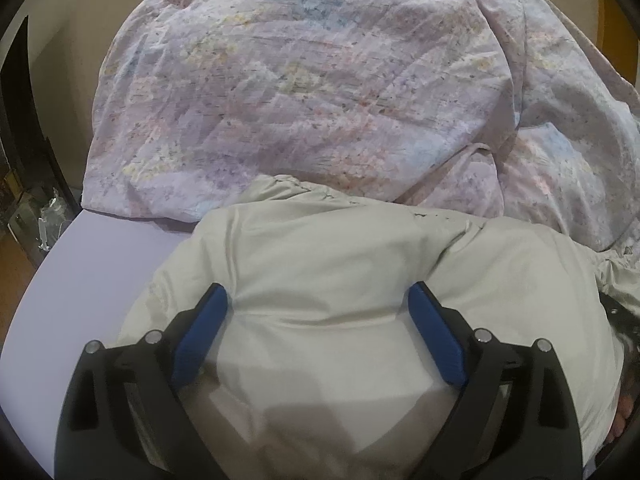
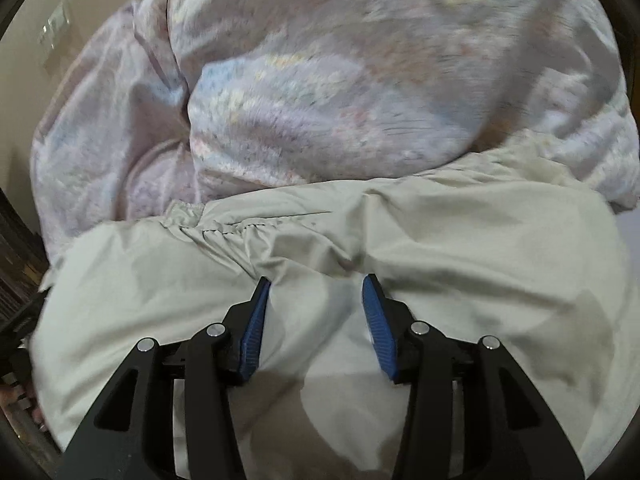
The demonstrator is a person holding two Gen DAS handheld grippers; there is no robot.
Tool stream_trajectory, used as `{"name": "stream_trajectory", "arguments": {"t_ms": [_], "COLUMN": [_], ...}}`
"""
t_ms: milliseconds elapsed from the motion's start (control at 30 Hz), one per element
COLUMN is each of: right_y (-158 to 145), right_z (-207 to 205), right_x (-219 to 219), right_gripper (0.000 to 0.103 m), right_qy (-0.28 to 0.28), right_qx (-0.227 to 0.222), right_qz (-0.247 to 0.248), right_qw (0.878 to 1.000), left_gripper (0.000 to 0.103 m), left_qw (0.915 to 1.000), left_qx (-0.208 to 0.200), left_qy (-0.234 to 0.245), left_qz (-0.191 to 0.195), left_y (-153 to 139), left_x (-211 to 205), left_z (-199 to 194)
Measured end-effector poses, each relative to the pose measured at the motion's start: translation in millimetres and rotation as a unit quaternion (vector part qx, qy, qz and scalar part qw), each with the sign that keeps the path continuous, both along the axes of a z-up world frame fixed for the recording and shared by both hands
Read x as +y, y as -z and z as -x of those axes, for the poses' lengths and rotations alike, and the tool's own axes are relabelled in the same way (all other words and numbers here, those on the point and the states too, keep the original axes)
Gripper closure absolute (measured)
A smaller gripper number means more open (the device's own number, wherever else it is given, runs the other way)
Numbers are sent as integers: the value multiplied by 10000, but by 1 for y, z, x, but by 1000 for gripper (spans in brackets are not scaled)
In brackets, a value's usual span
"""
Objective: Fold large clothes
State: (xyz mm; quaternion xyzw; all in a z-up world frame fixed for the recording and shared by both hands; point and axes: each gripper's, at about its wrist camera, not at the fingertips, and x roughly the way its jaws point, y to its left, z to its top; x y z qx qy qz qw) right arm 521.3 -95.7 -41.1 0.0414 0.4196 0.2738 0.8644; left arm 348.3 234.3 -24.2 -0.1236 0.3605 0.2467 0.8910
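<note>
A pale grey-beige garment [image 1: 328,248] lies bunched on a lavender sheet [image 1: 92,264], its far edge against a heaped floral duvet [image 1: 304,92]. The left gripper [image 1: 318,300] sits over the near side of the garment, its blue pads [image 1: 202,336] spread wide apart with cloth between them but nothing pinched. The right gripper [image 2: 316,292] hangs over the same garment [image 2: 460,232], just short of its gathered elastic hem [image 2: 224,232], fingers released and parted. The duvet [image 2: 340,80] rises beyond the hem.
</note>
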Motion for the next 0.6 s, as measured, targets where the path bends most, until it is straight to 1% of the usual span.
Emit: {"name": "stream_trajectory", "arguments": {"t_ms": [100, 133, 233, 300, 367, 533, 600], "right_y": [-9, -12, -12, -6, 4, 15, 17], "right_z": [8, 9, 6, 2, -7, -10, -12], "right_x": [-21, -29, -39, -49, -58, -42, -40], "right_gripper": [55, 53, 53, 53, 53, 51, 51], "right_qy": [65, 103, 459, 624, 664, 623, 634], "right_qx": [-32, -59, -240, -146, -28, -266, -268], "right_qz": [-132, -172, 53, 101, 146, 650, 675], "right_qw": [9999, 9998, 9986, 9979, 9977, 9956, 9953], "left_gripper": [11, 11, 11, 11, 10, 7, 5], "left_qw": [10000, 10000, 9999, 9999, 9997, 9994, 9993], "left_qx": [15, 2, 8, 52, 72, 110, 129], "left_qy": [-26, -40, -94, -96, -82, -82, -105], "left_qz": [-9, -9, -61, -128, -228, -328, -329], "left_y": [-2, -4, -4, 0, 3, 9, 12], "left_x": [3, 4, 7, 9, 8, 10, 13], "left_z": [2, 2, 0, -3, -5, -10, -12]}}
